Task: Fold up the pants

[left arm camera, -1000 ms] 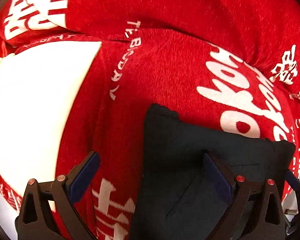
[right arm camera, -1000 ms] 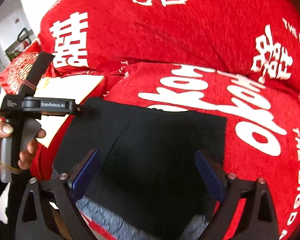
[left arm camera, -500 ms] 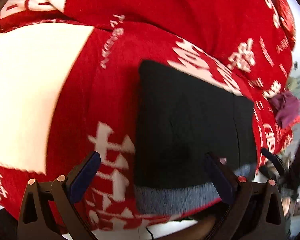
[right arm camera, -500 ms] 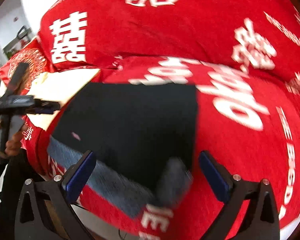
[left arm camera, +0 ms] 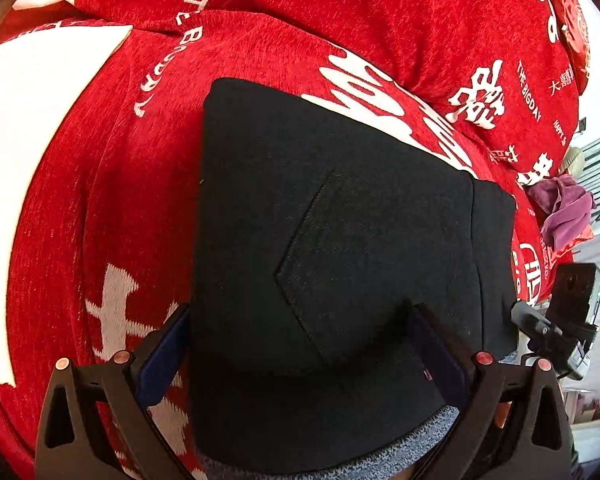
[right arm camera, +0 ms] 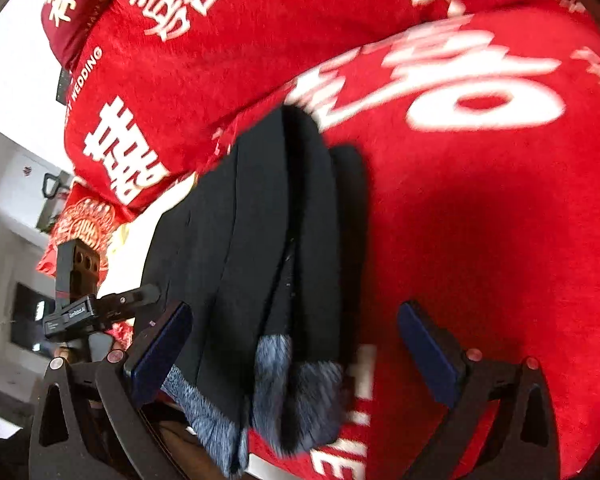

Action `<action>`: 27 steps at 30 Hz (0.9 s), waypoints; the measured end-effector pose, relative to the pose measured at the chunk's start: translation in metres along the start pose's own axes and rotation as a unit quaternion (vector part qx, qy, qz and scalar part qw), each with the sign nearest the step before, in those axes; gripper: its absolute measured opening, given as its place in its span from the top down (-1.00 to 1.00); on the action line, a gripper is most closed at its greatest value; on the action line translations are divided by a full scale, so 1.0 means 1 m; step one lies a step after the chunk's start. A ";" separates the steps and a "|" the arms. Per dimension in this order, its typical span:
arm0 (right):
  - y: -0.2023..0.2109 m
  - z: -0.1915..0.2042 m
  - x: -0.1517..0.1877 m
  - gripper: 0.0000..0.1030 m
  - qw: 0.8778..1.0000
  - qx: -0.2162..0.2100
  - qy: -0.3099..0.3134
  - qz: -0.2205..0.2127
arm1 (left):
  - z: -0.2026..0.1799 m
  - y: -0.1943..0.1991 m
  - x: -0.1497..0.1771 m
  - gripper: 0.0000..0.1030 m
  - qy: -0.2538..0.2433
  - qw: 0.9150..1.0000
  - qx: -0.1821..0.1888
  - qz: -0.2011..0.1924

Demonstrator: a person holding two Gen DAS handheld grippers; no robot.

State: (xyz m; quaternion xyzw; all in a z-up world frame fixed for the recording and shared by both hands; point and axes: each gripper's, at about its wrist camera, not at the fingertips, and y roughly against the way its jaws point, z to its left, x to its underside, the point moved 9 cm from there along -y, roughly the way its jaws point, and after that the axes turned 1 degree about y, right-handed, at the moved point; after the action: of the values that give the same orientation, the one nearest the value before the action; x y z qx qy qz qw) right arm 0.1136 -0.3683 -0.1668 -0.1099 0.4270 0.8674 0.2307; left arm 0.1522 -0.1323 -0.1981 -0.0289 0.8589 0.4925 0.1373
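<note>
Black pants (left arm camera: 340, 240) lie folded into a thick square on a red blanket (left arm camera: 120, 220) with white lettering; their grey fleecy lining (left arm camera: 412, 452) shows at the near edge. My left gripper (left arm camera: 300, 344) is open, low over that near edge, with the cloth spanning the gap between its fingers. In the right wrist view the pants (right arm camera: 260, 240) appear as stacked layers with the grey lining (right arm camera: 300, 392) in front. My right gripper (right arm camera: 296, 344) is open wide at the stack's right corner. Its left finger (right arm camera: 160, 344) is over the pants and its right finger (right arm camera: 428, 344) over bare blanket.
A white patch (left arm camera: 28, 160) lies on the blanket left of the pants. A purple cloth (left arm camera: 564, 212) sits at the far right edge. The other hand-held gripper shows in each view: the right one (left arm camera: 568, 312) and the left one (right arm camera: 76, 308). The blanket (right arm camera: 480, 240) bulges into a ridge behind the pants.
Both grippers have come closer to the near edge of the pants. The right one rolled and shifted to the stack's right side. The grey lining at the edge has come into view.
</note>
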 end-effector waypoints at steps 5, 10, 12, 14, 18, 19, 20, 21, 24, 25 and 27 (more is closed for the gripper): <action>-0.019 0.028 0.013 -1.00 0.997 0.029 0.065 0.036 | 0.002 -0.002 0.000 -1.00 -0.008 1.000 0.026 -0.010; -0.021 0.031 0.014 -0.93 0.996 0.030 0.074 0.049 | -0.006 -0.003 -0.003 -0.88 -0.025 0.999 0.016 -0.030; -0.018 0.038 0.016 -0.66 0.994 0.044 0.088 0.050 | -0.015 0.004 0.000 -0.59 -0.049 0.998 0.008 -0.047; -0.010 0.049 0.016 -0.29 0.992 0.054 0.104 0.049 | -0.025 0.011 0.002 -0.35 -0.077 0.995 -0.009 -0.058; 0.000 0.067 0.015 -0.06 0.986 0.086 0.137 0.044 | -0.031 0.025 0.001 -0.08 -0.085 0.994 -0.014 -0.065; 0.003 0.070 0.014 -0.02 0.985 0.089 0.139 0.039 | -0.034 0.030 0.000 -0.03 -0.085 0.994 -0.013 -0.067; 0.006 0.074 0.014 0.02 0.985 0.091 0.145 0.034 | -0.036 0.034 -0.001 -0.03 -0.085 0.994 -0.014 -0.069; 0.009 0.080 0.014 0.02 0.984 0.092 0.152 0.028 | -0.038 0.039 -0.002 -0.03 -0.084 0.994 -0.013 -0.072; 0.024 0.095 0.006 0.03 0.984 0.086 0.158 0.010 | -0.052 0.054 -0.009 -0.02 -0.078 0.994 -0.003 -0.082; 0.030 0.095 0.003 0.03 0.984 0.085 0.157 0.007 | -0.058 0.059 -0.012 -0.02 -0.078 0.993 0.001 -0.084; 0.038 0.094 -0.003 0.03 0.985 0.082 0.154 0.001 | -0.073 0.066 -0.021 -0.02 -0.081 0.993 0.007 -0.088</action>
State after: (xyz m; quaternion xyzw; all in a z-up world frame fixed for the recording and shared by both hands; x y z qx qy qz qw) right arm 0.0982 -0.3152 -0.0813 -0.2228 0.5273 0.8023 0.1693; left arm 0.1452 -0.1631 -0.1025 -0.0639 0.8426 0.4731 0.2493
